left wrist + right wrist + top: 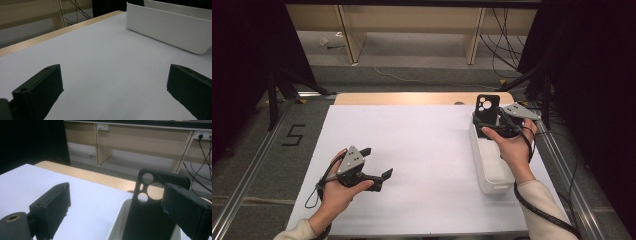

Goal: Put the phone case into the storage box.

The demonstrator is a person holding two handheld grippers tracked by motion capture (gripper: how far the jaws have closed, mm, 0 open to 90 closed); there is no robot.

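A black phone case (486, 106) with round camera cut-outs stands upright at the far end of a white bin (492, 175). My right gripper (482, 125) hovers over that end of the bin, open. In the right gripper view the phone case (150, 215) rises from the bin (116, 226) between the jaws of the right gripper (117, 195). It is close against the right jaw, and a wide gap separates it from the left jaw. I cannot tell whether the right jaw touches it. My left gripper (376, 162) rests low over the white table (422, 150) at the near left, open with nothing between its fingers.
The white bin (170, 30) lies lengthwise along the table's right side. A wooden strip (412, 98) borders the table's far edge. Metal rails run along both sides, and cables and desk legs stand on the floor beyond.
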